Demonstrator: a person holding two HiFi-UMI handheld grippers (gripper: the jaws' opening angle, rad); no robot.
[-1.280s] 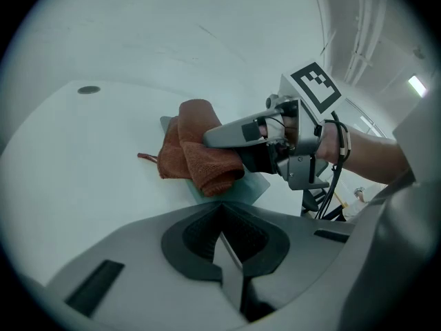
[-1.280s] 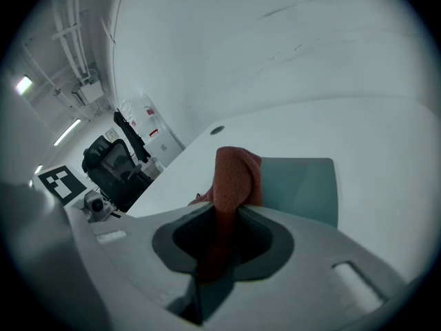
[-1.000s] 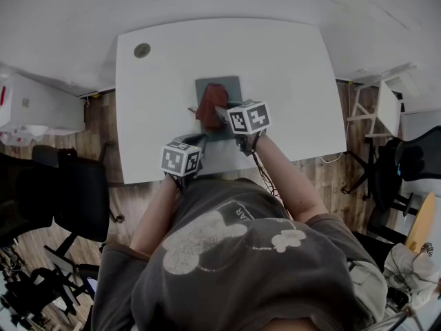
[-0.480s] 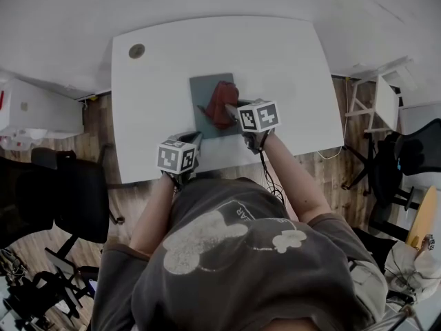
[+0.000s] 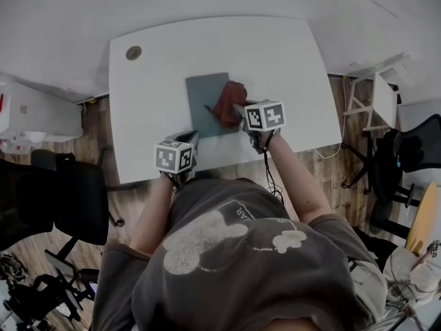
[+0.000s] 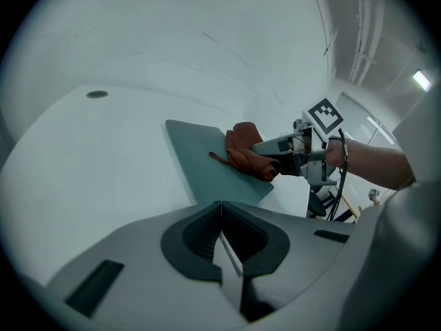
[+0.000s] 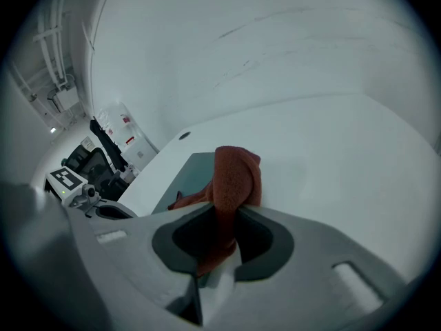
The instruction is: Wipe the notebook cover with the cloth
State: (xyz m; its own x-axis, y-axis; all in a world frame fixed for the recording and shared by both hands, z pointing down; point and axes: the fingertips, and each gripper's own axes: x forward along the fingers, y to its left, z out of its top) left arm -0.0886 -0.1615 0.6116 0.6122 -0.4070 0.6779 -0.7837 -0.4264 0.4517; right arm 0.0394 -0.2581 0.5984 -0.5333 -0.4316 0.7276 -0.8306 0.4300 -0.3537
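A grey-green notebook (image 5: 205, 104) lies flat on the white table (image 5: 158, 67). A rust-red cloth (image 5: 228, 100) rests on the notebook's right edge, and my right gripper (image 5: 238, 112) is shut on it. In the right gripper view the cloth (image 7: 231, 185) runs up from between the jaws, over the notebook (image 7: 191, 178). My left gripper (image 5: 189, 142) is shut on nothing at the table's near edge, just short of the notebook's near left corner. From the left gripper view the notebook (image 6: 207, 171) and cloth (image 6: 247, 154) lie ahead, with the right gripper (image 6: 272, 147) behind the cloth.
A round cable grommet (image 5: 134, 52) sits at the table's far left corner. Black office chairs (image 5: 69, 198) stand left of the table. A white stool (image 5: 375, 102) and another chair (image 5: 413, 157) stand on the right, over a wooden floor.
My right gripper has dragged the cloth rightward across the notebook cover to its right edge. The left gripper has stayed near the table's front edge.
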